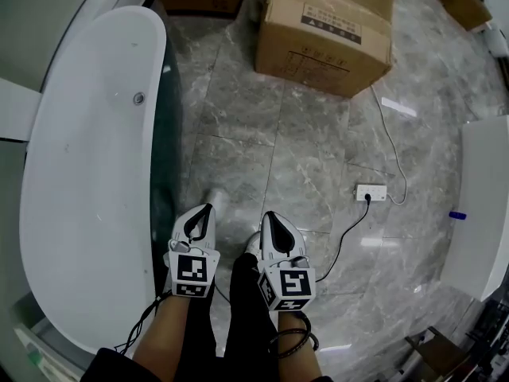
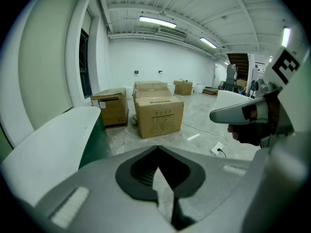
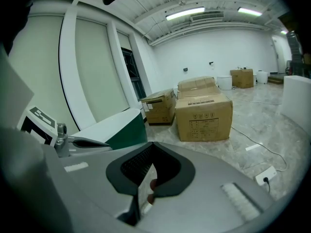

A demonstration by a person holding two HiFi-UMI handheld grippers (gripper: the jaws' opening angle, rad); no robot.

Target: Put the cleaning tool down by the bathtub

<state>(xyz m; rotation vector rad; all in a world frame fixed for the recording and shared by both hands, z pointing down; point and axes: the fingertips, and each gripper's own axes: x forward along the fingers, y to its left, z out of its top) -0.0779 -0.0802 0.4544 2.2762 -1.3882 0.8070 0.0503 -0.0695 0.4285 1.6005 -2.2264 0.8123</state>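
The left gripper (image 1: pixel 209 208) and the right gripper (image 1: pixel 269 214) are held side by side above the marble floor, tips pointing forward. In each gripper's own view the jaws are closed until their tips meet, and nothing sits between the dark pads.

The bathtub (image 1: pixel 87 173) is white with a dark green side and runs along just to the left of the left gripper. The cleaning tool cannot be picked out for certain. A pale shape (image 1: pixel 217 200) lies on the floor just past the left gripper's tips, close to the tub's side, but it is too blurred to name.

A cardboard box (image 1: pixel 326 30) stands well ahead of both grippers. A power strip (image 1: pixel 371 192) with its cable lies ahead of the right gripper and off to its right.
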